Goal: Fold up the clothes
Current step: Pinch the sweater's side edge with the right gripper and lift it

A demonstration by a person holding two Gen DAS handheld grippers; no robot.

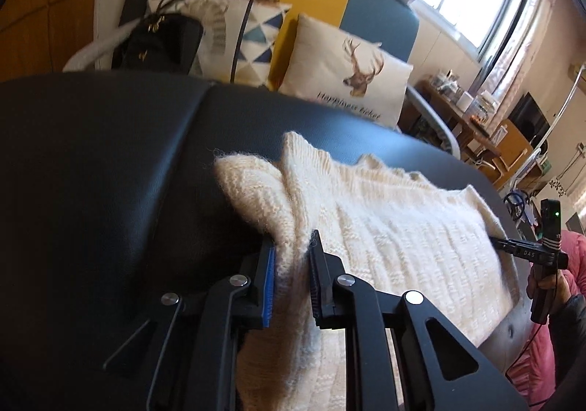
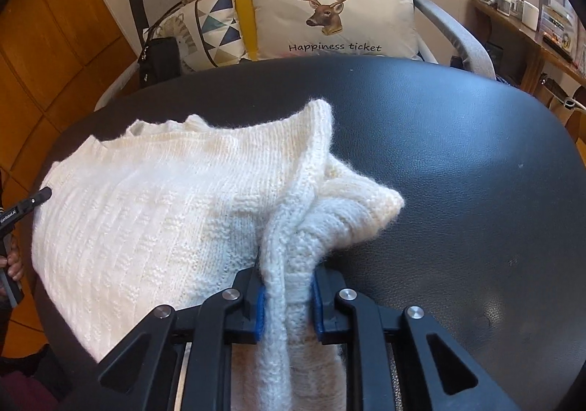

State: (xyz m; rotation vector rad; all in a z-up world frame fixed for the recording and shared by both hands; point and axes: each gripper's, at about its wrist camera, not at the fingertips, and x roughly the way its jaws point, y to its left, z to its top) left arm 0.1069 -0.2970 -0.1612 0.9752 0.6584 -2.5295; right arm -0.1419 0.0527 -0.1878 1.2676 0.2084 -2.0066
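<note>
A fluffy white knitted sweater (image 2: 154, 213) lies on a shiny black padded tabletop (image 2: 457, 154). The left gripper (image 1: 293, 279) is pinching one bunched side of it between its blue pads, and the right gripper (image 2: 287, 304) is pinching the other side the same way. This looks like the start of a fold. Next, both hands should lift together and carry the held edge over the flat part, keeping it even

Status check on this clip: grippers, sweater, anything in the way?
Left gripper shut on sweater edge. Right gripper shut on opposite edge. Sweater on black table, edges bunched up. Nothing in the way.
</note>
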